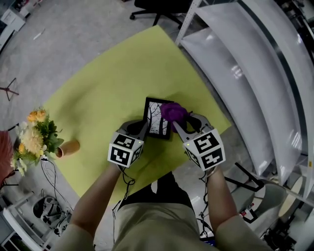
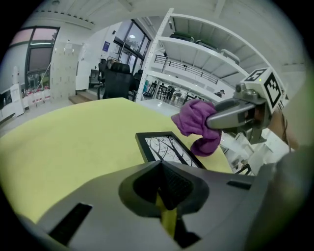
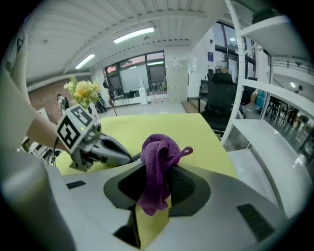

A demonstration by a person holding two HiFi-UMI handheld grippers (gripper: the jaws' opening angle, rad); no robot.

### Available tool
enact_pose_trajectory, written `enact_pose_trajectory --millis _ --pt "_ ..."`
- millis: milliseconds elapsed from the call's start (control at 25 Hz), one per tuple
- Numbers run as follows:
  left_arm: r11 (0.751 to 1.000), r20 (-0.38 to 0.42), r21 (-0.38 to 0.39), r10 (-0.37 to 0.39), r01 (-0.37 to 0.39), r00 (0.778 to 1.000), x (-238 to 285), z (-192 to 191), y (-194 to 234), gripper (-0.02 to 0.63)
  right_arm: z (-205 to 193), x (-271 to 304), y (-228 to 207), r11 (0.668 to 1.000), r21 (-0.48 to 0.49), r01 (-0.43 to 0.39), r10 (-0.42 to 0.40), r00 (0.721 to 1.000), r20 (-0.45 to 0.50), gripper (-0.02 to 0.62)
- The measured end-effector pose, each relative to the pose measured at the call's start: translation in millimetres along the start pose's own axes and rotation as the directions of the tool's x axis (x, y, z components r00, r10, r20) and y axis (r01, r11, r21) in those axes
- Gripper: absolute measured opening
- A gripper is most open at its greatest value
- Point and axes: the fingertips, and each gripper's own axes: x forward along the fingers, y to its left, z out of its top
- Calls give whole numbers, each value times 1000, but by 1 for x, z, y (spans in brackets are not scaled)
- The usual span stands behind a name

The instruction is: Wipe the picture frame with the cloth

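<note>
The black picture frame (image 1: 157,117) with a bare-tree print lies on the yellow table (image 1: 108,83). My right gripper (image 1: 179,122) is shut on the purple cloth (image 1: 173,112), and the bundle rests at the frame's right edge. In the right gripper view the cloth (image 3: 157,157) bulges up out of the shut jaws. My left gripper (image 1: 142,131) has its jaws together at the frame's near left corner, and contact with it is hidden. The left gripper view shows the frame (image 2: 167,148) just ahead, with the cloth (image 2: 196,125) over its far right side.
A bunch of yellow flowers (image 1: 32,139) and a small wooden cup (image 1: 68,148) stand at the table's left edge. A white shelf unit (image 1: 245,73) runs along the right. An office chair base (image 1: 157,10) is beyond the far edge.
</note>
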Motion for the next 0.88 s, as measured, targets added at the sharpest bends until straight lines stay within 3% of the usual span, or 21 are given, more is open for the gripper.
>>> enact_pose_trajectory --millis 160,360,600,880 --pt "999 -11 -30 -22 22 1000 -6 -4 0 8 22 14 39 996 2 -89 89 995 43 123" --pt "998 -24 -50 -39 38 999 -15 -16 -4 8 7 42 79 987 -7 -161 161 987 -20 123" --pt "998 -29 -39 -50 49 998 -15 -17 -4 8 -26 58 86 983 83 -164 170 983 -75 119" --pt "998 -32 -41 -54 53 998 -16 -19 -1 8 -52 37 70 991 88 -102 112 986 -123 114"
